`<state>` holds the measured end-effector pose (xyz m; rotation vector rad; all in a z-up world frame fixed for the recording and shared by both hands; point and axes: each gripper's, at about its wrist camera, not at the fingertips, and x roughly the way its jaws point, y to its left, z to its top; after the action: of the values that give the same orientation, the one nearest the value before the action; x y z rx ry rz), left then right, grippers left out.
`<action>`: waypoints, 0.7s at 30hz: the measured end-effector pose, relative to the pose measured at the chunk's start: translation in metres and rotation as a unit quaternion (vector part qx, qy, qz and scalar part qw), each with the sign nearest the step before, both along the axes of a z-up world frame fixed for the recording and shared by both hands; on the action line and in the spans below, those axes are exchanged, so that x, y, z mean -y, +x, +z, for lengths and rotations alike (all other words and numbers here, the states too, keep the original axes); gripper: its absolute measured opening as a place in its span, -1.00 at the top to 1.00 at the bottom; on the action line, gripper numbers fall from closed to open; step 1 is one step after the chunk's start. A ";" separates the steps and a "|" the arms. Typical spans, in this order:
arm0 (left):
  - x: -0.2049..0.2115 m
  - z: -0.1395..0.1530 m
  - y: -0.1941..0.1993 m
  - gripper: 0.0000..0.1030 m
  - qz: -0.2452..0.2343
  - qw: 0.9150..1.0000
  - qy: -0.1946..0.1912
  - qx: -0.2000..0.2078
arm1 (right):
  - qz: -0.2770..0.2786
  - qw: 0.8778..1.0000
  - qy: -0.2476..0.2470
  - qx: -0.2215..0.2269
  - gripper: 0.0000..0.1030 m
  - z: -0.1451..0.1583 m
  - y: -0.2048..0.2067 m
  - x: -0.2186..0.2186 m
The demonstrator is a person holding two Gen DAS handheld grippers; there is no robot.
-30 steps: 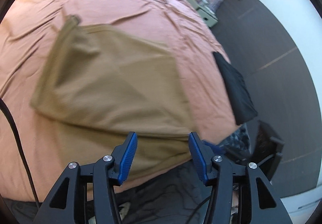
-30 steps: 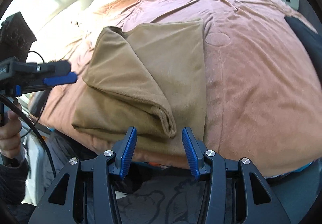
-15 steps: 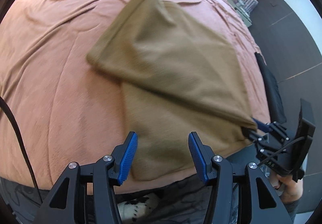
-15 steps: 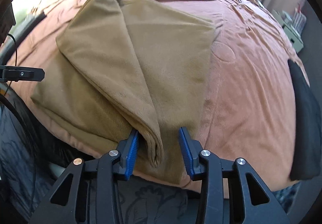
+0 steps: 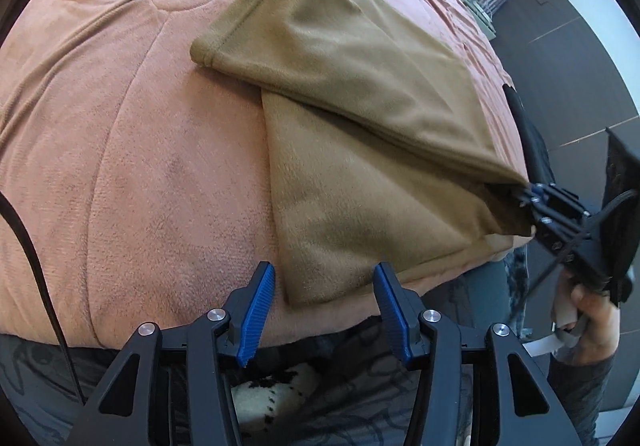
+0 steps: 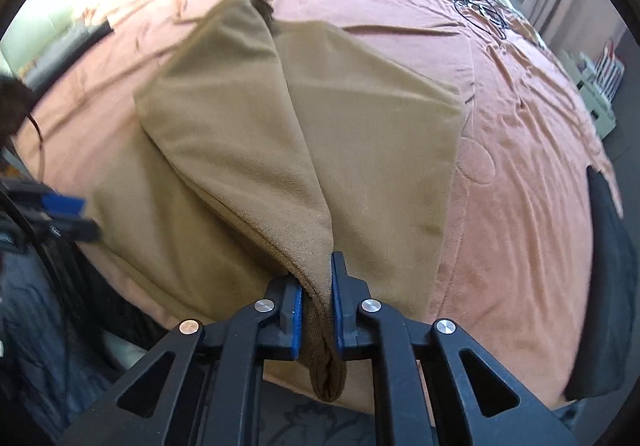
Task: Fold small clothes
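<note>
A tan garment (image 5: 360, 117) lies partly folded on the orange bedspread (image 5: 140, 145), one flap laid diagonally over the rest. My right gripper (image 6: 316, 274) is closing and its blue pads press on the thick folded edge of the tan garment (image 6: 248, 133) at the bed's near side. The left wrist view shows the right gripper (image 5: 528, 193) clamped on that corner. My left gripper (image 5: 323, 268) is closing a little, but its pads stand apart, touching nothing. The garment's lower corner lies on the bed between them. The left gripper (image 6: 68, 209) shows blurred at the left.
A black cloth (image 6: 604, 286) hangs over the bed's right edge. A black cable (image 5: 32, 258) runs down the left. A person's hand (image 5: 592, 318) holds the right gripper's handle. Dark floor (image 5: 580, 57) lies beyond the bed. Thin wires (image 6: 476, 5) lie on the far bedspread.
The right gripper moved onto the folded edge and shut on it. The left gripper came lower and nearer the garment's bottom corner, which now sits between its pads.
</note>
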<state>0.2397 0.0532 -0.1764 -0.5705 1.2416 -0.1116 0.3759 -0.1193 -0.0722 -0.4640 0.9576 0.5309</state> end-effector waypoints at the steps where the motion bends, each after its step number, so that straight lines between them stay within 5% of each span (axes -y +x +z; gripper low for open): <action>1: -0.001 -0.001 0.000 0.13 0.001 1.000 0.001 -0.001 | -0.003 1.000 0.017 -0.007 0.85 0.004 0.000 0.005; 3: -0.003 -0.004 0.001 0.49 0.005 1.000 -0.003 -0.002 | -0.012 0.998 0.052 -0.024 0.86 0.010 0.001 0.018; 8: -0.008 -0.002 -0.004 0.79 0.008 1.000 0.001 0.005 | -0.037 0.989 0.130 -0.066 0.86 0.021 0.005 0.058; 18: -0.006 0.006 0.001 0.70 -0.007 1.000 0.002 -0.004 | -0.060 0.984 0.138 -0.093 0.85 -0.017 0.009 0.100; 21: -0.006 0.018 0.006 0.30 -0.009 1.000 0.003 0.006 | -0.061 0.986 0.131 -0.085 0.79 -0.019 0.008 0.102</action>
<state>0.2457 0.0594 -0.1584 -0.5523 1.2356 -0.1255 0.3840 -0.2210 -0.0909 -0.1238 1.0554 0.5824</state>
